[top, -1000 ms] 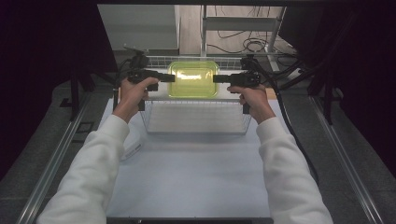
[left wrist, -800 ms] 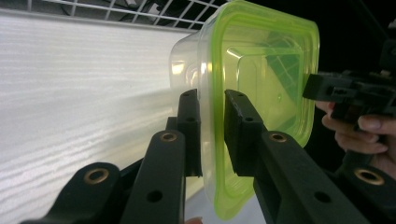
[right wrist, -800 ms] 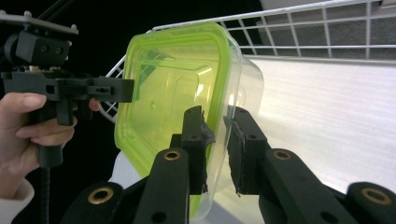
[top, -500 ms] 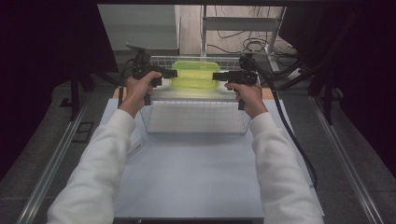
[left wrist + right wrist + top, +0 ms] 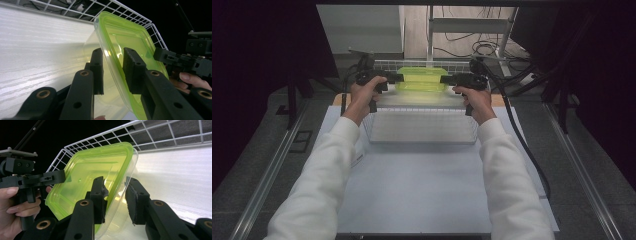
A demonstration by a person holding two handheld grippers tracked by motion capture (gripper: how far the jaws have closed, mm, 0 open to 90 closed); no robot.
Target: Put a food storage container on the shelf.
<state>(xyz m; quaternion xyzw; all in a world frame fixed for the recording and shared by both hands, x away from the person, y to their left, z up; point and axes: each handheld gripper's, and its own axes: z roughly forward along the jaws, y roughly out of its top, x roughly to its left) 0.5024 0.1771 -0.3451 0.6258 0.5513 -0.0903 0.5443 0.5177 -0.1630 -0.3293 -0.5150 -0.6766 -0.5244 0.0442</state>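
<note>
Green-lidded clear container (image 5: 422, 80) is seen in the high view held above the far end of a white wire basket (image 5: 422, 125), near its back rim. It is gripped on one side by the left hand-held gripper (image 5: 394, 77) and on the other by the right hand-held gripper (image 5: 447, 79). The basket sits on a pale surface (image 5: 412, 190); white sleeves enter from below.

Left gripper view: the container (image 5: 125, 50) is tilted, its rim edge caught between the two black jaws of the left hand-held gripper (image 5: 112, 67), which are closed onto the lid and wall. The basket (image 5: 100, 7) wire is seen behind, and the other gripper with a hand (image 5: 187, 80) at the far side.

Right gripper view: the right hand-held gripper (image 5: 115, 195) has one jaw pressed on the lid, the other slightly off the clear wall, so a firm clamp cannot be confirmed; the container (image 5: 87, 175) rim passes between them.

Progress, as judged: the container is lifted and carried by both grippers but not yet set down. Left to do: lowering it to rest and releasing both sides.
</note>
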